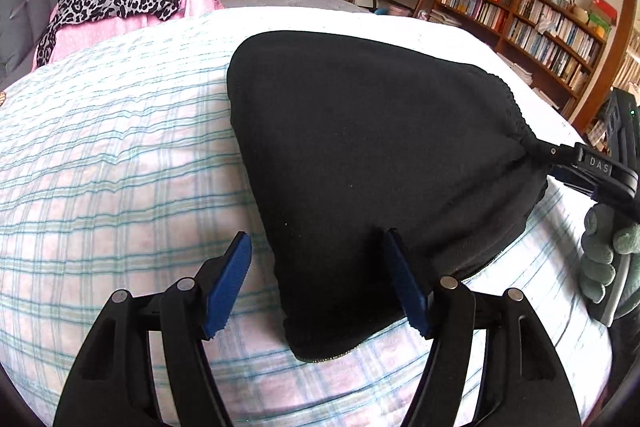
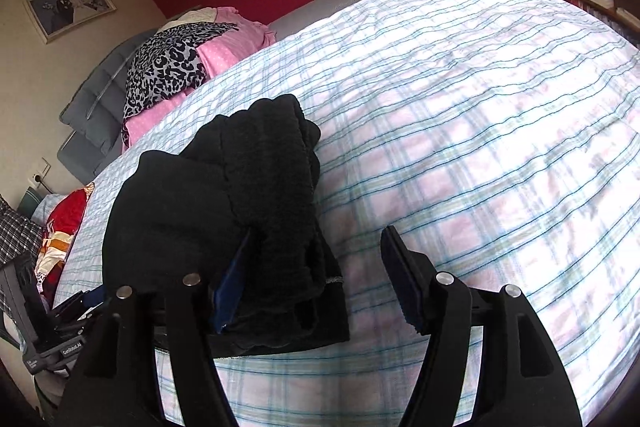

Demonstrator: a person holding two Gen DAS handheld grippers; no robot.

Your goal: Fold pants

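**Fold nearly complete; release pending**

The plaid bedspread carries your black pants, a compact folded bundle at centre. Your right gripper, at 3 o'clock of the bundle, has jaws apart around an edge. Your left gripper straddles the 6 o'clock corner, jaws apart. Remaining, by my judgement: withdraw, perhaps square the edges.
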